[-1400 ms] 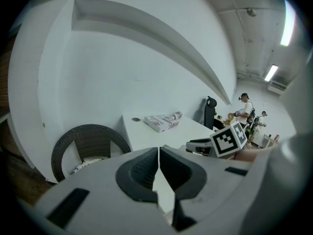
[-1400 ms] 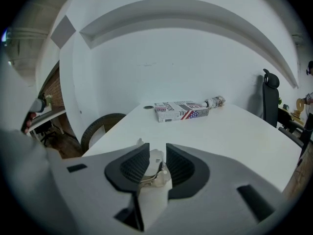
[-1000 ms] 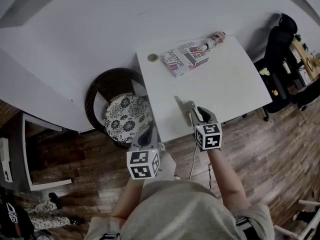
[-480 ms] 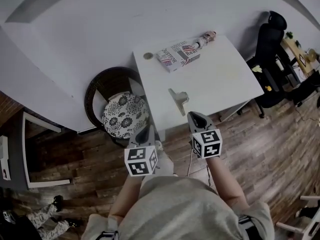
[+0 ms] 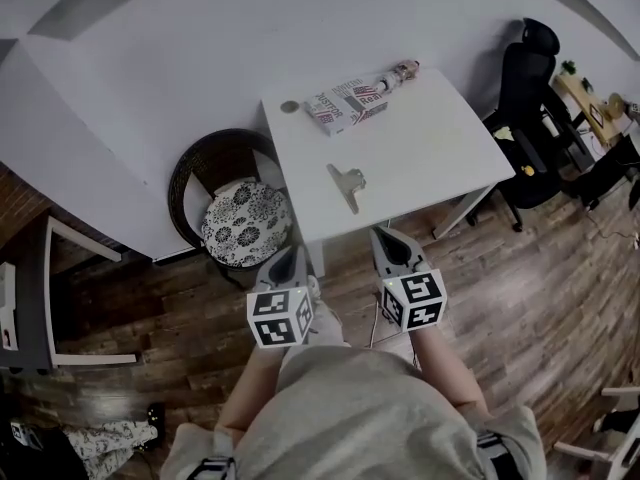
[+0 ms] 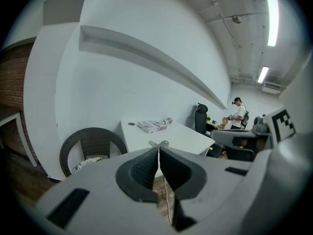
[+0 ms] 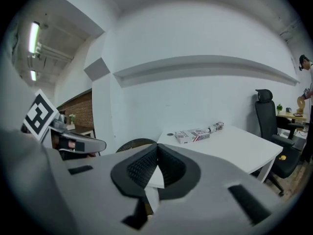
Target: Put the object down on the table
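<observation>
On the white table (image 5: 440, 153), the metal clip (image 5: 347, 182) is lying free, at six o'clock from the printed box (image 5: 343, 105). Below the table's near edge, the left gripper (image 5: 290, 256) and right gripper (image 5: 384, 236) are both hovering clenched, gripping nothing.

Table (image 5: 430, 158) stands ahead of you, far edge against the wall (image 5: 200, 48). Clip (image 5: 348, 182) lies on the table, near-left of centre, well apart from the rest. Box (image 5: 345, 105) sits along the far edge. Disc (image 5: 290, 107) lies just left of the box at the far left corner, and a rolled item (image 5: 400, 71) lies at the box's right end. Armchair (image 5: 225, 203) stands left of the table. Office chair (image 5: 525, 68) stands off its far right corner.
</observation>
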